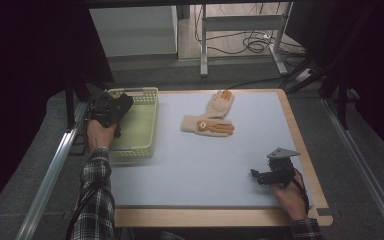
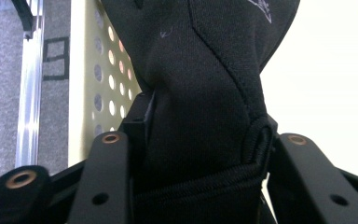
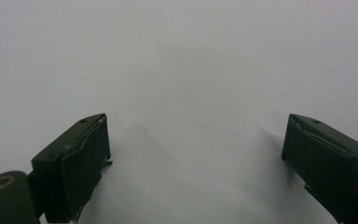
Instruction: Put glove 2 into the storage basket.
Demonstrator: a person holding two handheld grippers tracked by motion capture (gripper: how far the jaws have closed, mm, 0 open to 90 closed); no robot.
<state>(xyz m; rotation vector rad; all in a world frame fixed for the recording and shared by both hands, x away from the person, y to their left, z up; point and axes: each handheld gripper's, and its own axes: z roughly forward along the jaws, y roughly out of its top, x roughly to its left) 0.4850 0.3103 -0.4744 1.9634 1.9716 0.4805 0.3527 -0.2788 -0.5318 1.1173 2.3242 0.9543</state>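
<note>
left gripper (image 1: 122,105) grips black glove (image 2: 200,84) over basket (image 1: 145,135); cuff may snag on jaw at release. right gripper (image 1: 256,175) open, empty.

The high view looks forward and down over the whole table (image 1: 205,165). The left gripper view sits very close over the basket (image 2: 86,70), also seen at the table's left in the high view. The right gripper view faces bare tabletop, close.
</note>
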